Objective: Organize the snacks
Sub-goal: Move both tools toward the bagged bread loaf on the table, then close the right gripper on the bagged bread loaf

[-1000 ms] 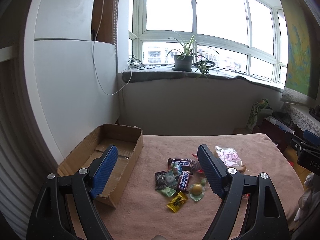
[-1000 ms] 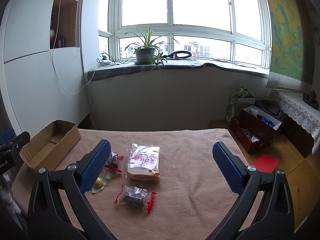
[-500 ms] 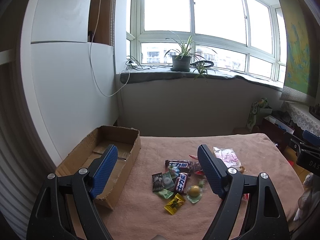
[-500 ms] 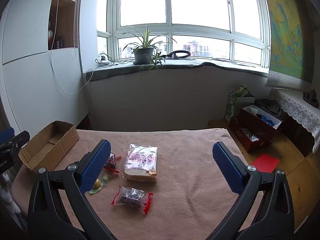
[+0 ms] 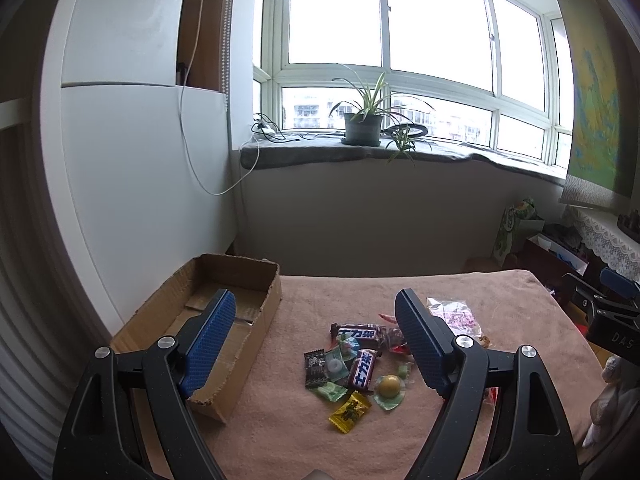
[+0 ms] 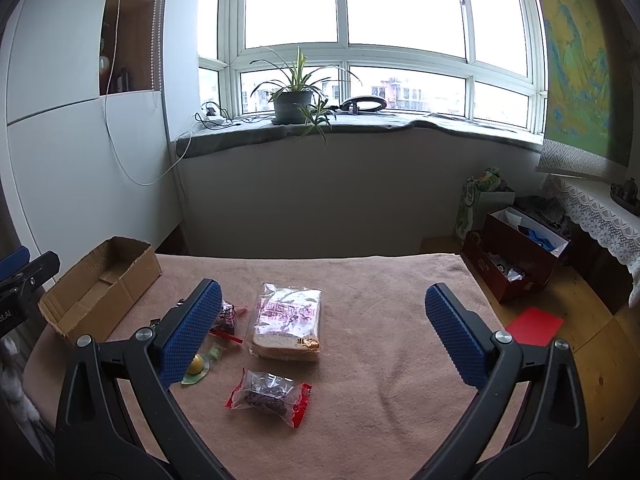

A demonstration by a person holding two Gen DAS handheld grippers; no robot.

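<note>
Left wrist view showed your left gripper [image 5: 316, 340] with its fingers spread wide and empty, hanging above the towel-covered counter [image 5: 500, 300], much as it was a second before; the scene had only slid slightly, the cardboard box [image 5: 236, 280] and the snack pile [image 5: 352, 360] sitting a little higher and closer to the middle. The pile lay between the fingers in view: two dark chocolate bars, a black sachet, green sweets, a yellow wrapper [image 5: 350, 411] and a round yellow candy [image 5: 390, 386], all just right of the box, which held nothing you could see. In the right wrist view your right gripper [image 6: 320, 320] was likewise spread and empty. The bagged bread slice [image 6: 288, 322] and the red-ended packet [image 6: 270, 396] lay on the counter between its fingers, barely shifted from earlier, with the box [image 6: 104, 284] far left.
</note>
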